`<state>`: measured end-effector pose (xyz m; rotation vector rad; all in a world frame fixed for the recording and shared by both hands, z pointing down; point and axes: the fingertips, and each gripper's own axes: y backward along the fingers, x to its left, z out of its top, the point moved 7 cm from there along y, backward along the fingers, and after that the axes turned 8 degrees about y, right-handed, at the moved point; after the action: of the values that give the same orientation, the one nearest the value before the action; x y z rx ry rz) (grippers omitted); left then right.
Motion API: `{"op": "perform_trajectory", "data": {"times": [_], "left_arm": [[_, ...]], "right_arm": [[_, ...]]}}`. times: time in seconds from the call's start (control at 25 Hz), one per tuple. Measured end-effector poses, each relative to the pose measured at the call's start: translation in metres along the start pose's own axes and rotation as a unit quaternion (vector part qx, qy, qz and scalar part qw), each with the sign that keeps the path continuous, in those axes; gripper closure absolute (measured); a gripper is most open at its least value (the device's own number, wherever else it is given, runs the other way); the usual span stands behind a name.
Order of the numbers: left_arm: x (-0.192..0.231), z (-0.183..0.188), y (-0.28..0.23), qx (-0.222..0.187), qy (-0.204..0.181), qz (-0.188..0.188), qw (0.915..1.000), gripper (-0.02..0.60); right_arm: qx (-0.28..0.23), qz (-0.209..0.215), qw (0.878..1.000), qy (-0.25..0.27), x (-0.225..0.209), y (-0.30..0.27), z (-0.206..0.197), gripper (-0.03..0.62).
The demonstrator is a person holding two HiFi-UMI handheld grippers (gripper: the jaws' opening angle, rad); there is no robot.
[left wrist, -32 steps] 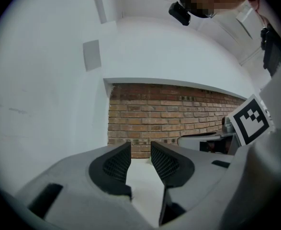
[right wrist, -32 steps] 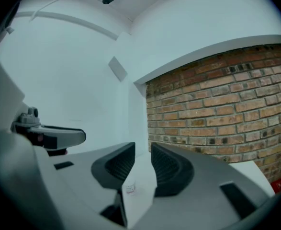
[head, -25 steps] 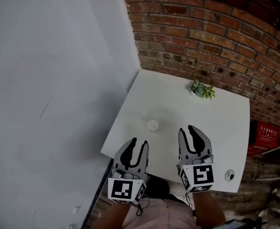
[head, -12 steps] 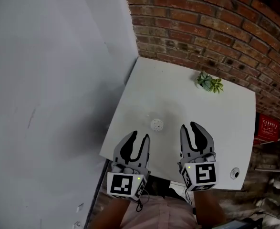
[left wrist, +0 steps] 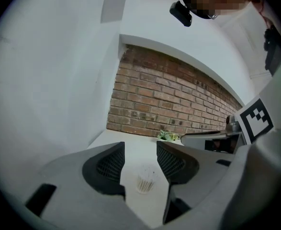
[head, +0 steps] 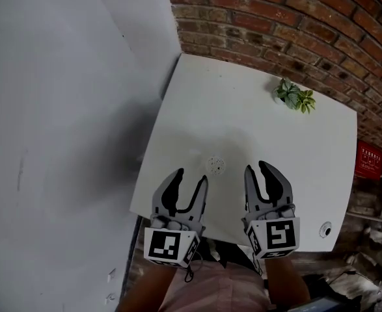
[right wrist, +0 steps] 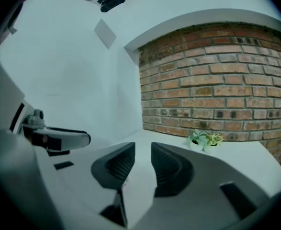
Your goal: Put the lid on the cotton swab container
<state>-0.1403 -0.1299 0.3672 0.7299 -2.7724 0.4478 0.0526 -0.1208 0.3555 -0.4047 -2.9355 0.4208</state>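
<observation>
The cotton swab container (head: 215,166), a small clear round cup with its swab tips showing at the top, stands near the front of the white table (head: 256,122). My left gripper (head: 191,176) is just short of it and to its left. Its jaws are opening and nothing is between them. The container (left wrist: 145,178) shows through their gap. My right gripper (head: 257,168) hovers to the container's right, open by a narrow gap (right wrist: 143,162) with nothing in it. A small round white object (head: 325,229), maybe the lid, lies at the table's front right corner.
A small potted plant (head: 295,96) stands at the table's far right, by the brick wall (head: 295,25). A grey wall (head: 60,109) runs along the table's left edge. A red crate (head: 371,161) sits beyond the right edge. The table's front edge is under my grippers.
The left jaws have spread wider. Both grippers have come a little nearer the container. The head view has shifted, so more of the table shows.
</observation>
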Motion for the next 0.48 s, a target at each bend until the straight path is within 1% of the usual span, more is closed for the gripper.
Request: {"op": "perform_trajectory", "data": {"times": [0.12, 0.24, 0.48], "left_arm": [[0.008, -0.008, -0.009, 0.012, 0.006, -0.005, 0.9999, 0.349], [0.012, -0.009, -0.017, 0.021, 0.009, -0.018, 0.9996, 0.343], [0.025, 0.008, -0.031, 0.015, 0.008, -0.052, 0.9985, 0.323]], "right_arm": [[0.014, -0.006, 1.0, -0.003, 0.0, -0.01, -0.008, 0.485], [0.019, -0.014, 1.0, 0.001, 0.0, -0.018, -0.005, 0.485], [0.017, -0.049, 0.999, 0.009, 0.002, -0.027, 0.015, 0.485]]}}
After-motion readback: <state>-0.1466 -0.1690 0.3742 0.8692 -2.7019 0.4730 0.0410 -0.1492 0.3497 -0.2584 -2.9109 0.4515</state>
